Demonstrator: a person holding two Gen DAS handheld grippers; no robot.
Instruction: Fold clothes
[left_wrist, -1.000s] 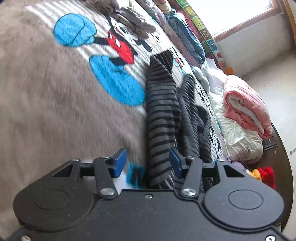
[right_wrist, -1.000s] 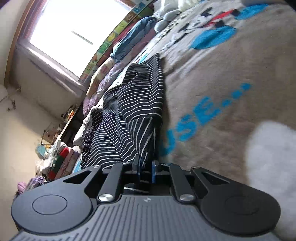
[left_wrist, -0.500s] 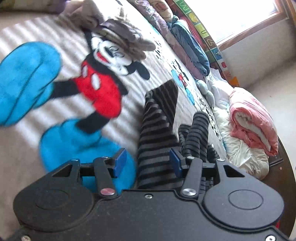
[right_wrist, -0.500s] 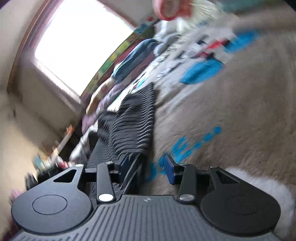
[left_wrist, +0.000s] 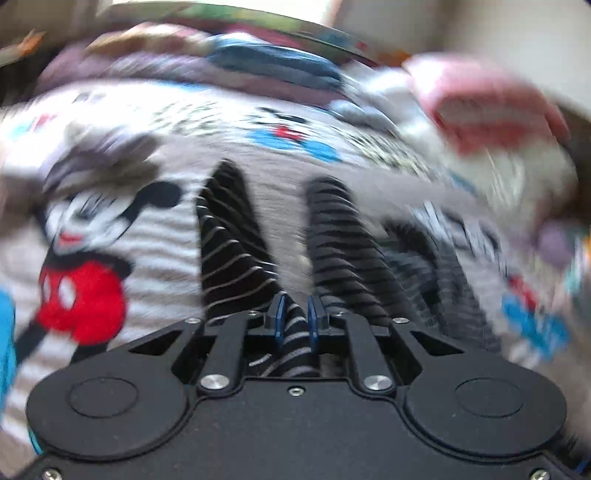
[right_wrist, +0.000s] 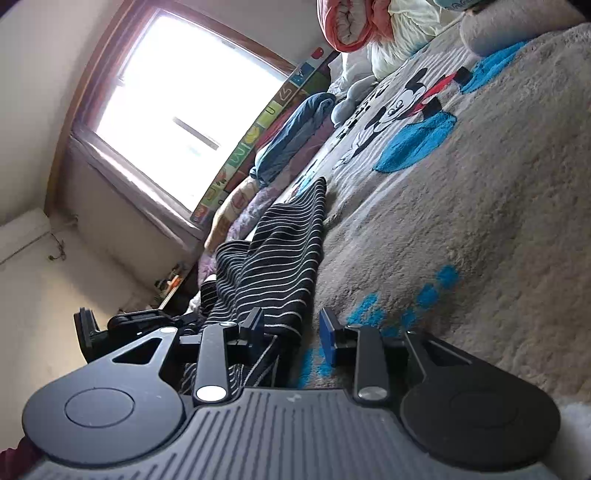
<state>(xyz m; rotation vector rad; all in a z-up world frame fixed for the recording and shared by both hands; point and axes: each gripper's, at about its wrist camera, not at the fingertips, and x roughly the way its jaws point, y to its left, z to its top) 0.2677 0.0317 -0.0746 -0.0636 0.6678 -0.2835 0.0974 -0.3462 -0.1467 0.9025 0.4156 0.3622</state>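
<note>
A black garment with thin white stripes lies on a grey Mickey Mouse blanket; the left wrist view is motion-blurred. My left gripper is shut on a fold of this striped garment, which spreads away in two long ridges. In the right wrist view the same garment lies along the blanket. My right gripper is open, its left finger resting against the garment's near edge, its blue pad over the blanket. The left gripper's body shows at the left.
A rolled pink and white quilt and pale bedding lie at the bed's far side. Blue and purple clothes are piled below the window. A grey-brown garment lies on the blanket.
My left gripper has swung round and shut on the striped garment; it was open before. My right gripper, shut on the garment a second ago, has opened and let it go.
</note>
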